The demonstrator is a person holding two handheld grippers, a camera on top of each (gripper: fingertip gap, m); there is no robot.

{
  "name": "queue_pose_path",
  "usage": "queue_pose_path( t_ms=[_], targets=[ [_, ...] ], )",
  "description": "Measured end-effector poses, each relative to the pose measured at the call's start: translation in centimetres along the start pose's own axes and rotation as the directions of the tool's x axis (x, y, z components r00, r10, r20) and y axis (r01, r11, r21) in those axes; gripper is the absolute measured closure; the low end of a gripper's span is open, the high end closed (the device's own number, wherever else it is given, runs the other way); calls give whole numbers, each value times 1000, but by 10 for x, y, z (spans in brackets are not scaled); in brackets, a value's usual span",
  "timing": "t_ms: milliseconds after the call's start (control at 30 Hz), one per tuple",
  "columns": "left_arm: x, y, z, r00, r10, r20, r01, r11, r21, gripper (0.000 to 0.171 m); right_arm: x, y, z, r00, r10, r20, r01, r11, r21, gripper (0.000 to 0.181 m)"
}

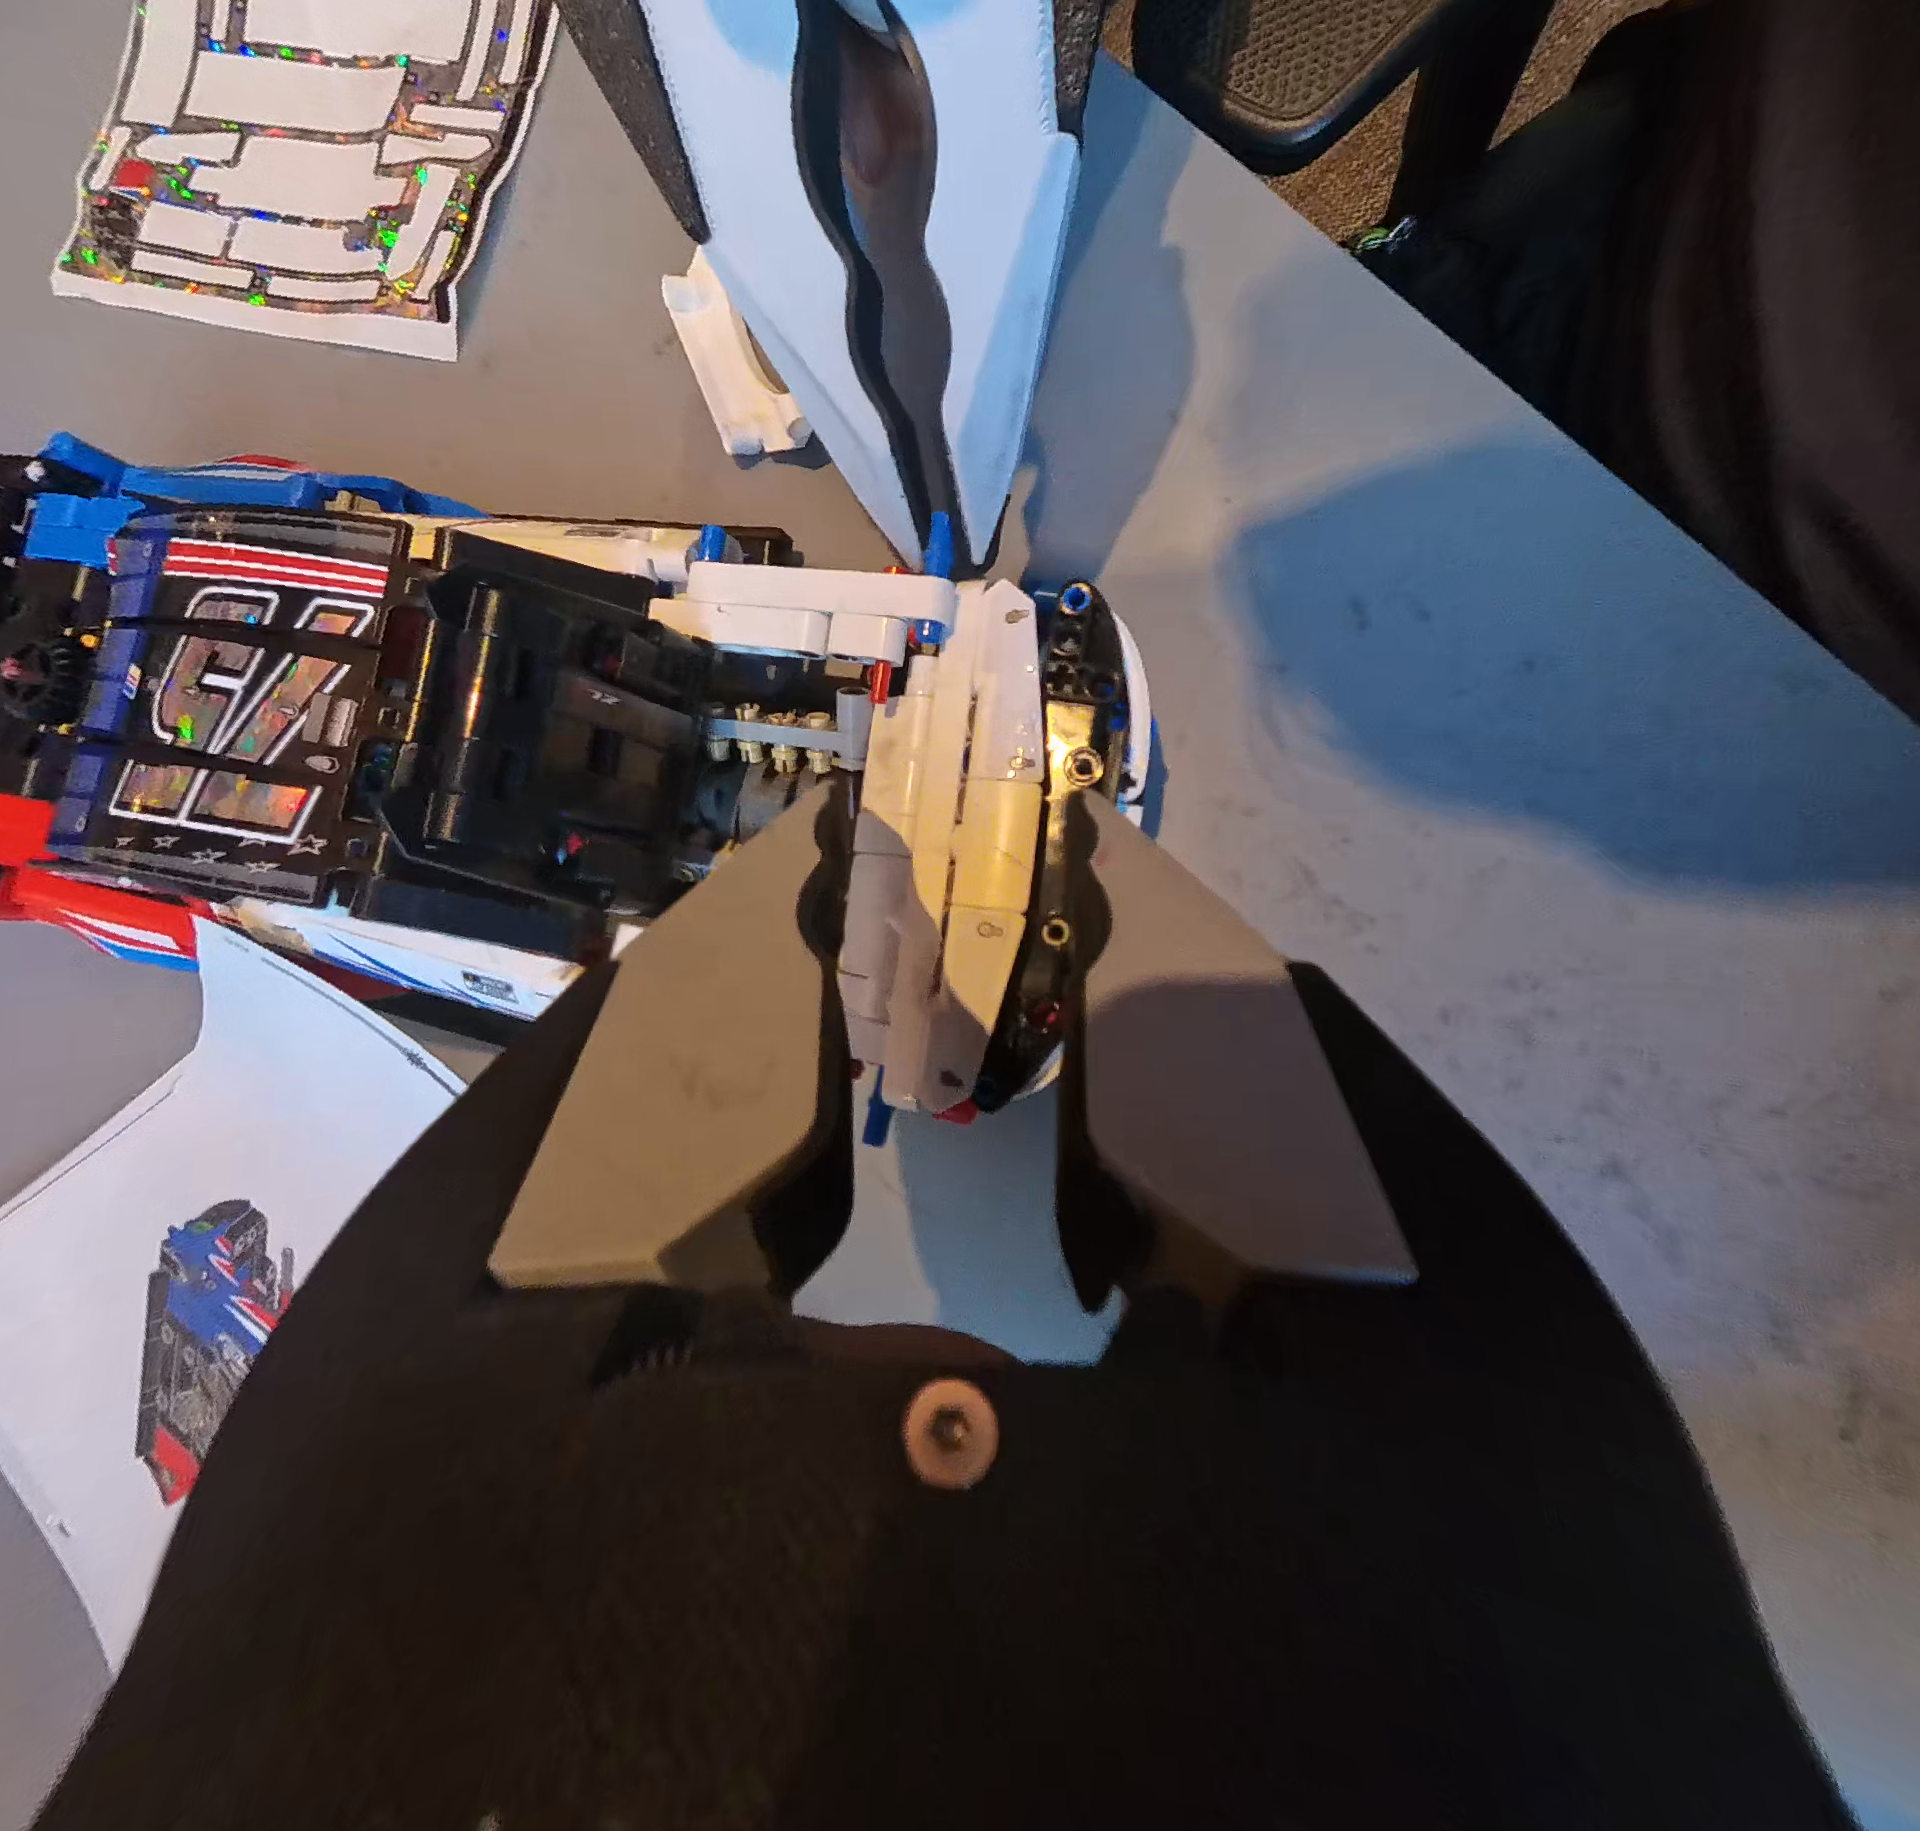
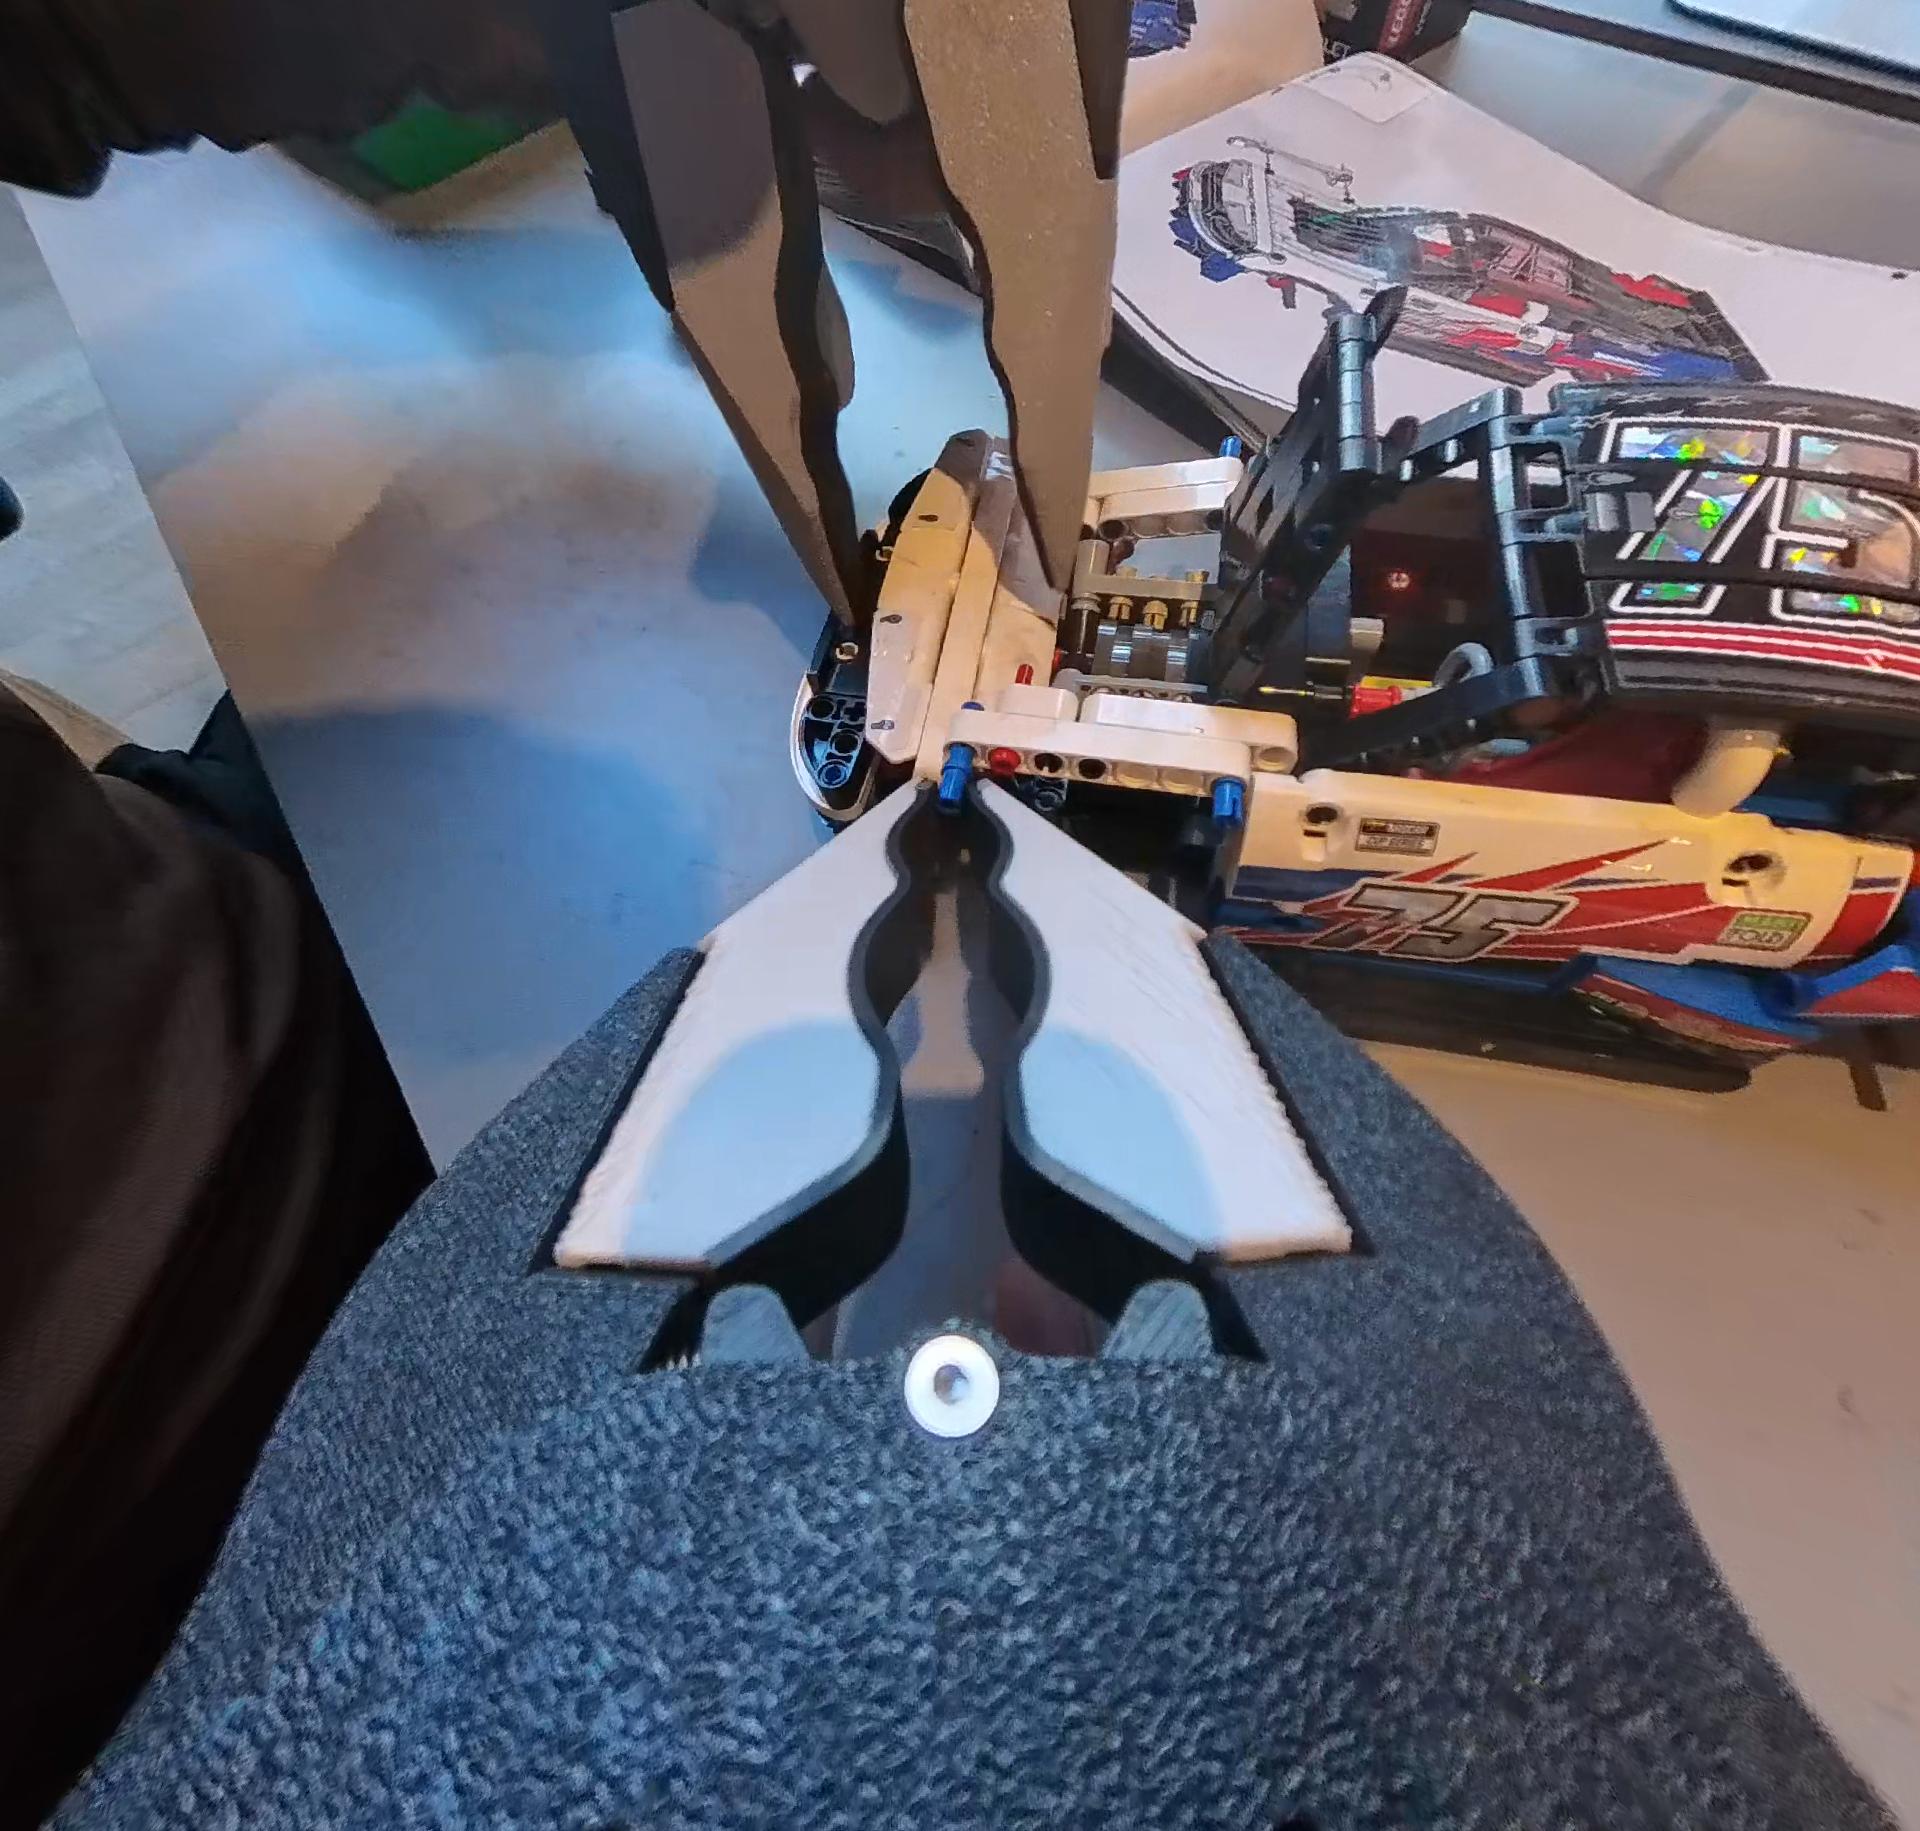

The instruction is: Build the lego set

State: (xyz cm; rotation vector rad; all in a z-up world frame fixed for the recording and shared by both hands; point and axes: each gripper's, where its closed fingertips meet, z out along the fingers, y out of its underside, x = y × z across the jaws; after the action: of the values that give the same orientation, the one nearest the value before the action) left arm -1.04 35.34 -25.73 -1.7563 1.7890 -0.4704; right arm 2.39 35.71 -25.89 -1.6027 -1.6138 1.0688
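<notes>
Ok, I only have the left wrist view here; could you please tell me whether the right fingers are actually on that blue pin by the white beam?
Observer: Yes. The right gripper has the blue pin pinched between its tips, at the end of the white beam.
Operator: Thanks. What does the car's far side look like?
Observer: Its side panel carries a red, white and blue sticker.
Operator: Anything behind the booklet?
Observer: A dark box stands there.
</notes>
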Motion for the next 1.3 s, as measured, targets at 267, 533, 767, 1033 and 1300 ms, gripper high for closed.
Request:
queue_pose_path(
  t_ms=[267, 533, 767, 1033, 1300],
  targets=[
    [6, 10, 7, 989, -19, -146, 8, 997, -74, 118, 0, -1, -2, 998, 59, 33, -59, 998, 13, 175],
    [5, 5, 7, 944, -77, -321, 56, 996, -72, 118, -3, -1, -4, 989, 126, 83, -128, 992, 19, 173],
    [-1, 3, 9, 918, -121, -376, 101, 992, -73, 128, -2, -2, -4, 970, 201, 141, -205, 979, 18, 174],
    [4, 0, 1, 983, -42, -177, 42, 999, -8, 153, -3, -2, -4, 944, 267, 192, -274, 962, 8, 174],
    [-1, -15, -40, 939, -217, 266, 158, 961, 226, 116, -6, -12, -27, 944, 258, 206, -280, 956, 88, 157]
  ],
)
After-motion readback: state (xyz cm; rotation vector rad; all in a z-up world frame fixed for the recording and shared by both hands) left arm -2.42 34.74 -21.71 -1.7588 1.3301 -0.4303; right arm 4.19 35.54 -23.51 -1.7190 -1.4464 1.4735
